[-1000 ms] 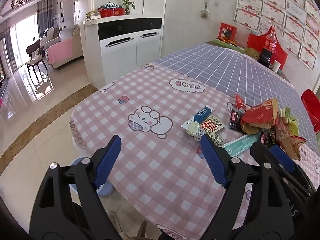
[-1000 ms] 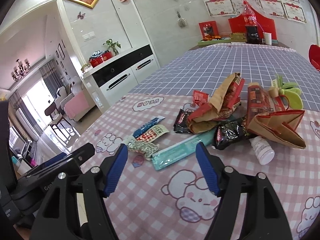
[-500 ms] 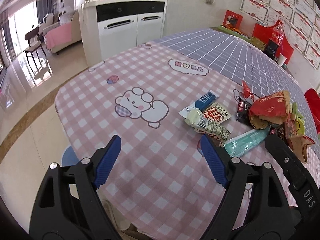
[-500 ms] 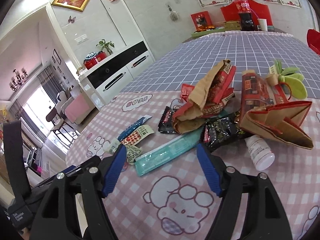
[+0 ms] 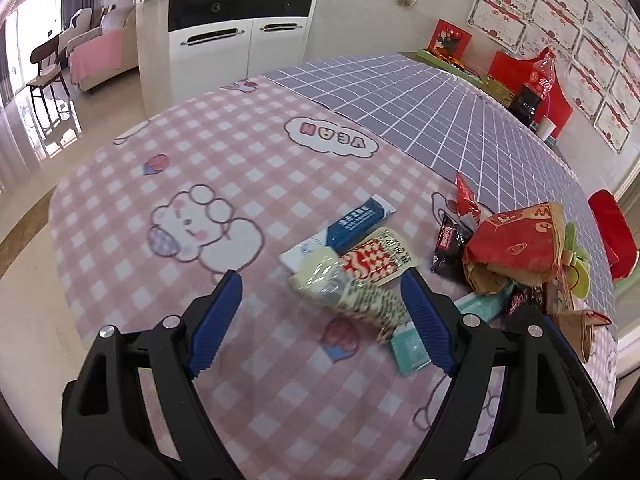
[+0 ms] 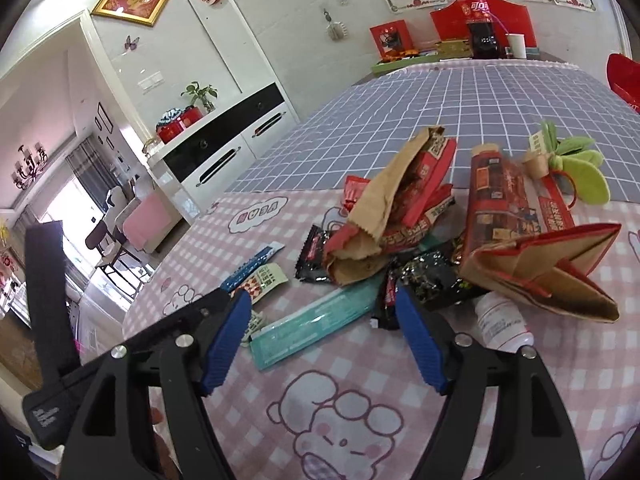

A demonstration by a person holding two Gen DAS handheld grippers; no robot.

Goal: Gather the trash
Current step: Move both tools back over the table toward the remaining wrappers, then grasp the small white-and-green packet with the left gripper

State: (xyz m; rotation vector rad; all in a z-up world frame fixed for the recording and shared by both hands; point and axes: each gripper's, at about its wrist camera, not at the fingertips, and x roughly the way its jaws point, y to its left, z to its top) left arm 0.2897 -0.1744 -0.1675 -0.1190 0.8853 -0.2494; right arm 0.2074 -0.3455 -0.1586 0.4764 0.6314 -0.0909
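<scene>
Trash lies heaped on the pink checked tablecloth (image 5: pixel 168 280). In the left wrist view, a crumpled cream wrapper (image 5: pixel 344 292) sits just beyond my open left gripper (image 5: pixel 320 284), framed by its blue pads without touching them. Behind it lie a blue-and-white sachet (image 5: pixel 356 220) and a red patterned sachet (image 5: pixel 380 256). My right gripper (image 6: pixel 323 300) is open above a long teal packet (image 6: pixel 316 326), which lies between its fingertips untouched. Further on are a red-brown paper bag (image 6: pixel 384 208), black wrappers (image 6: pixel 432 280), a folded paper bag (image 6: pixel 552 272) and a white pill bottle (image 6: pixel 502 324).
A green fabric toy (image 6: pixel 576 168) lies behind the heap on the grey checked cloth (image 6: pixel 420 112). A cola bottle (image 6: pixel 478 20) stands at the table's far end. The table's edge curves near on the left, with a white cabinet (image 5: pixel 224 40) and floor beyond. A red chair (image 5: pixel 612 228) stands right.
My left gripper has moved forward and down over the table, so the cream wrapper now sits between its pads in view. My right gripper has edged closer to the teal packet.
</scene>
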